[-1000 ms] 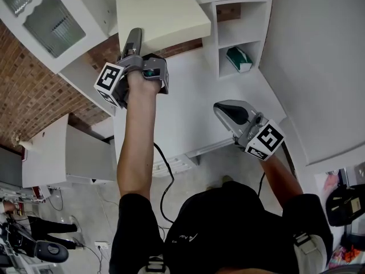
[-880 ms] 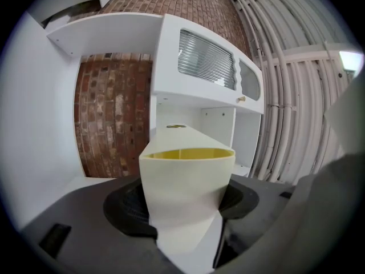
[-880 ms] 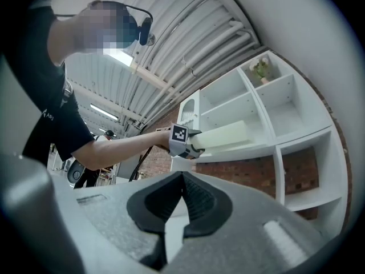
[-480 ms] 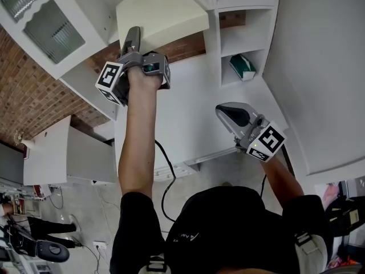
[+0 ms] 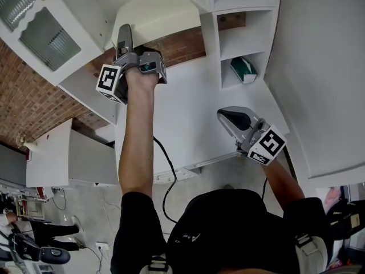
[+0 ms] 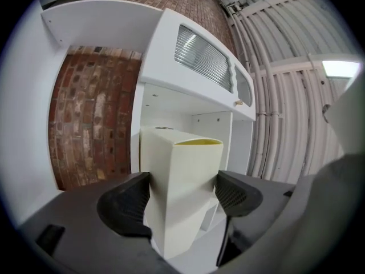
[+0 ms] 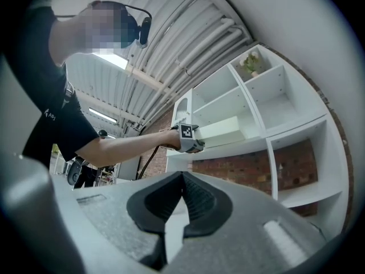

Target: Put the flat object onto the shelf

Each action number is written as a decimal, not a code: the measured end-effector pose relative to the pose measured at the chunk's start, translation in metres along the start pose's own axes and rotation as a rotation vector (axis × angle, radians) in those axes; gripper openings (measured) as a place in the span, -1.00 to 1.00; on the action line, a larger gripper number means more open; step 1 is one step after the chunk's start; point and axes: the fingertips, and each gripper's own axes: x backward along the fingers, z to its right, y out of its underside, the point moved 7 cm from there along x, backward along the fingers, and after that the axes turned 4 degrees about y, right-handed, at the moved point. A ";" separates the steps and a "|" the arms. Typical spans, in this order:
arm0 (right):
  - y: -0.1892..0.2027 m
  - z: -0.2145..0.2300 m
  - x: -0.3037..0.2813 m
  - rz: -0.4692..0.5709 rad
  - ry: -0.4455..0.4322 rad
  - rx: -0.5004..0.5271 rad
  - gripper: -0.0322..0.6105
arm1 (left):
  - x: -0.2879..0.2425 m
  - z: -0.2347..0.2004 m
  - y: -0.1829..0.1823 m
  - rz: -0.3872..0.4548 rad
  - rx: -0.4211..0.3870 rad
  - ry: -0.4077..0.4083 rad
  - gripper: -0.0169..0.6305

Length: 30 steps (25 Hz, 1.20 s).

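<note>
The flat object is a cream box (image 5: pixel 165 13). It stands on edge in the upper compartment of the white shelf unit (image 5: pixel 211 16), partly hidden behind the shelf's edge. My left gripper (image 5: pixel 137 41) reaches up to it. In the left gripper view the box (image 6: pixel 179 170) sits between the two pads (image 6: pixel 128 204), and the jaws are opening with the pads close beside its sides. My right gripper (image 5: pixel 231 117) hangs lower at the right, shut and empty. The right gripper view shows its fingertips (image 7: pixel 182 201) meeting, with the box (image 7: pixel 222 131) far off on the shelf.
A green item (image 5: pixel 243 68) lies in a small cubby at the right of the shelf unit. A brick wall (image 5: pixel 34 96) backs the open compartments. A cabinet door with ribbed glass (image 5: pixel 43 27) is at the left. A black cable (image 5: pixel 162 170) trails from my left arm.
My left gripper has moved farther up into the shelf with the box, which now sits deeper in the compartment. The right gripper has barely moved.
</note>
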 end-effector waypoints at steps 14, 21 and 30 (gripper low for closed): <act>0.022 0.030 0.012 -0.039 0.053 -0.055 -0.89 | -0.024 -0.021 0.007 0.024 -0.157 0.034 0.13; 0.029 0.040 0.016 -0.055 0.062 -0.062 -0.89 | -0.028 -0.025 0.007 0.040 -0.206 0.047 0.14; 0.023 0.035 0.010 -0.050 0.041 -0.058 -0.89 | -0.011 -0.015 0.007 -0.023 -0.319 0.071 0.14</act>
